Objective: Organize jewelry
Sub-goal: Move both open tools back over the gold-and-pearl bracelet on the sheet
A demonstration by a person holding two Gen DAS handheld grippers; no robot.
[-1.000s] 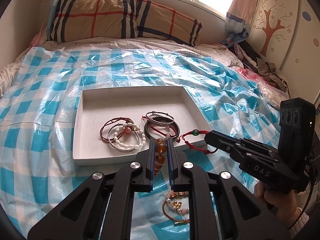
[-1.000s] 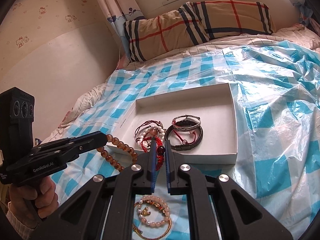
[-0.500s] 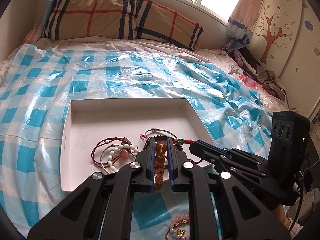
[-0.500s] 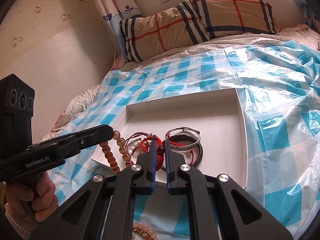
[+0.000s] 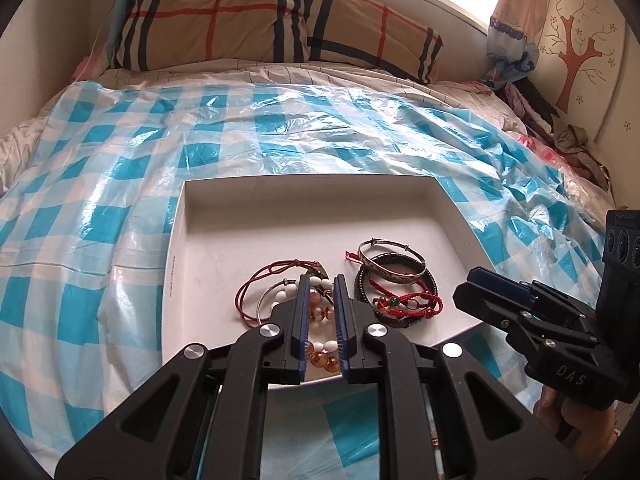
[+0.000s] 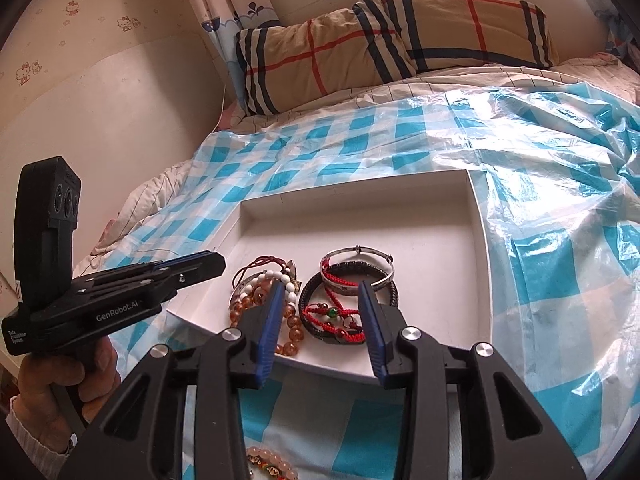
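A white tray (image 5: 208,240) lies on the blue checked sheet and holds several bracelets. My left gripper (image 5: 320,312) hangs over its near edge, slightly parted, with the amber bead bracelet (image 5: 320,356) lying in the tray between its fingers; in the right wrist view (image 6: 294,330) the beads rest loose on the tray floor. My right gripper (image 6: 322,312) is open wide above the red cord bracelet (image 6: 336,318), which lies on the black and silver bangles (image 6: 356,268). A white bead bracelet (image 5: 280,296) lies beside them.
A pink bead bracelet (image 6: 268,460) lies on the sheet near me, outside the tray. Plaid pillows (image 5: 272,24) sit at the bed's head. The wall (image 6: 100,80) runs along the left; clothes (image 5: 568,140) are heaped at the right.
Both grippers moved forward over the tray. The right gripper opened and let the red cord bracelet fall onto the bangles. The left gripper parted and the amber beads dropped into the tray.
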